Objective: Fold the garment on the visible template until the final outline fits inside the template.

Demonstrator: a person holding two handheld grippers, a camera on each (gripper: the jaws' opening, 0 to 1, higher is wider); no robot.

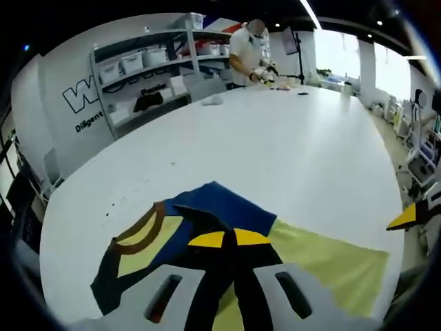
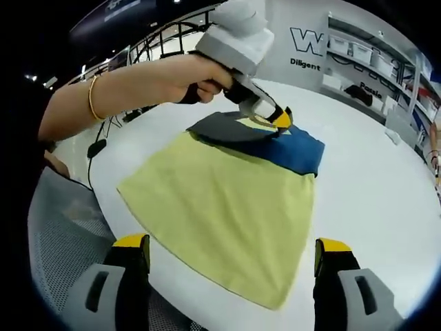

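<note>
Left gripper [image 1: 230, 238], left gripper view, lower centre: grey jaws with yellow-tipped black pads drawn together, seemingly pinching dark fabric at the collar end of the garment, though the pads hide the contact itself.
Garment [image 1: 324, 265], same view: soft pale-yellow cloth with a blue panel and a brown-trimmed neck opening, lying flat across the bottom of the frame on the large white round table [image 1: 275, 152].
Template: no outline can be made out on the table.
Background, upper centre: a person in a white top at the far edge; grey shelving with storage boxes [image 1: 148, 62] upper left.
Yellow pad tip of the other gripper at right edge.

Right gripper [image 2: 232, 252], right gripper view, bottom: jaws spread wide apart, holding nothing, hanging over the near hem.
Garment [image 2: 220, 207], centre: yellow body spread toward the viewer, blue and dark-grey collar end at the far side.
Left gripper [image 2: 279, 116], upper centre, held by a hand [image 2: 200, 79] with a gold bangle, tips closed at the collar.

Handling, by judgement: light, limp, prone to wrinkling and dragging; best pinched at corners or hem edges, lifted low and laid over.
</note>
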